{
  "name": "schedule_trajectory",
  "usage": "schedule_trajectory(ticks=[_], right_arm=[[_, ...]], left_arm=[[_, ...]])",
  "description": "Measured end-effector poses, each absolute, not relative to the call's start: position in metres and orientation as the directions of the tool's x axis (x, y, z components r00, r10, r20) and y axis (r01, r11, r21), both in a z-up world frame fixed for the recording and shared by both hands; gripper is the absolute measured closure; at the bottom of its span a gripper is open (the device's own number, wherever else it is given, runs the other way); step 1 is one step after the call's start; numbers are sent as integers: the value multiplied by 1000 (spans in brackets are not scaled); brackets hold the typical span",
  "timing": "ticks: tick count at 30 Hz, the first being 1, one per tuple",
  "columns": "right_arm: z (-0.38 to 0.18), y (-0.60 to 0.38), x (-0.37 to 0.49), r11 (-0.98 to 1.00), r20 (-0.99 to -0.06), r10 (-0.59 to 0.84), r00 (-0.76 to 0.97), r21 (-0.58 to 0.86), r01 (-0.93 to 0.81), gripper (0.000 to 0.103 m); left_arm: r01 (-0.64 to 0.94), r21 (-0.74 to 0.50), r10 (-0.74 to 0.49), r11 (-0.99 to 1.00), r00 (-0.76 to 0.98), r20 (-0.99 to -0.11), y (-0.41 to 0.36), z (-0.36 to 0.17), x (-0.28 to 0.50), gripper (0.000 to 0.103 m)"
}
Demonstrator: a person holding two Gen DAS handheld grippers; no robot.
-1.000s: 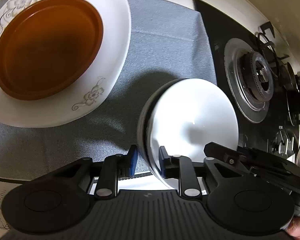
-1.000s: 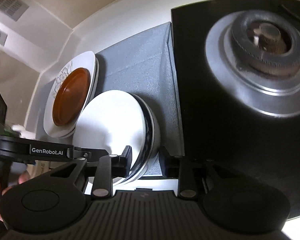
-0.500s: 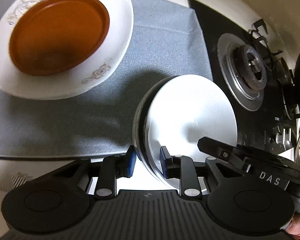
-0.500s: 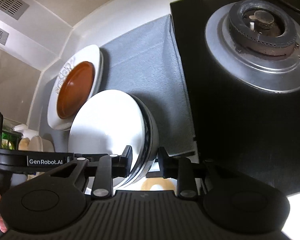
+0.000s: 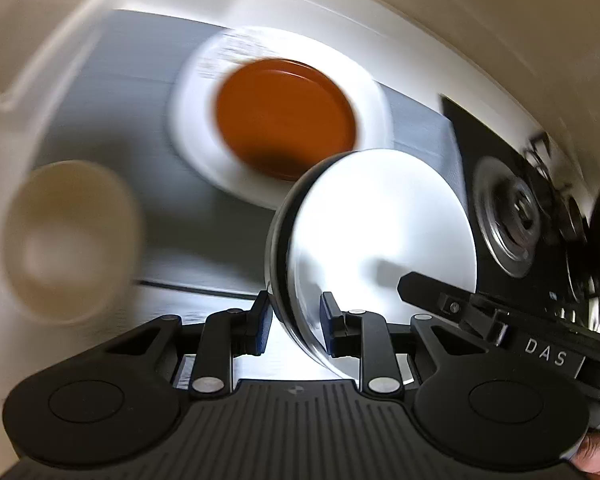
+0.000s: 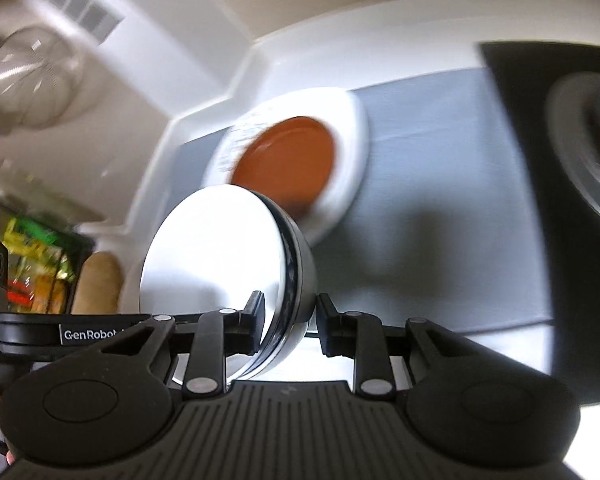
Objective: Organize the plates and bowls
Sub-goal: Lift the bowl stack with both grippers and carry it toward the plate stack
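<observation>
A white bowl with a dark outer band (image 5: 380, 232) is held on edge between both grippers, lifted above the grey mat (image 5: 112, 92). My left gripper (image 5: 294, 322) is shut on its near rim; my right gripper (image 6: 290, 320) is shut on the opposite rim of the bowl (image 6: 216, 256). A brown plate (image 5: 284, 120) lies on a white floral plate (image 5: 196, 148) on the mat beyond the bowl; the brown plate (image 6: 288, 160) and the white plate (image 6: 348, 168) show in the right wrist view too.
A cream bowl or cup (image 5: 68, 240), blurred, is at the left. A black gas hob with a burner (image 5: 512, 224) is on the right. A metal strainer (image 6: 32, 76) hangs on the wall, and packets (image 6: 32, 264) stand at the left counter edge.
Both grippers have lifted the white bowl up and swung it left toward the stacked plates; the views are blurred by motion and the cream bowl has come into view.
</observation>
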State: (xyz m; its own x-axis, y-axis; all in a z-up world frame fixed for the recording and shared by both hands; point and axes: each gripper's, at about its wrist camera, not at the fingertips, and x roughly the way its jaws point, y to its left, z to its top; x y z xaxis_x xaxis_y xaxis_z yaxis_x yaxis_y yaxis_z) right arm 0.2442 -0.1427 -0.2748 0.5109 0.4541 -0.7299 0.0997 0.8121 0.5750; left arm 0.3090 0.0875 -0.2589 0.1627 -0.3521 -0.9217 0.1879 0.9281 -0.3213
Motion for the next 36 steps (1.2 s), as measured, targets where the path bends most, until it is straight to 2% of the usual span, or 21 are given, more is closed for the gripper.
schedule_trajectory(ticks=[12,18,26,36], right_arm=[[-246,-16,303,808,-696,568,439,573,-136,73],[-263,17,325,812,-723,575,383,562,-159,74],[-290,36,328,857,-790,515,334,486,-171,75],[-280,40,327,896,-816,428,387,330,-296,71]], left_arm=[[-14,-260,-246,965,287,-926,218,-229,326,75],[-78,-256,-230,963,246,-941,255,-248,344,75],[-96,-266,-247,959,173,-953,255,-283,358,76],[-53,-289,-273,956,210,-939,252,-289,355,79]])
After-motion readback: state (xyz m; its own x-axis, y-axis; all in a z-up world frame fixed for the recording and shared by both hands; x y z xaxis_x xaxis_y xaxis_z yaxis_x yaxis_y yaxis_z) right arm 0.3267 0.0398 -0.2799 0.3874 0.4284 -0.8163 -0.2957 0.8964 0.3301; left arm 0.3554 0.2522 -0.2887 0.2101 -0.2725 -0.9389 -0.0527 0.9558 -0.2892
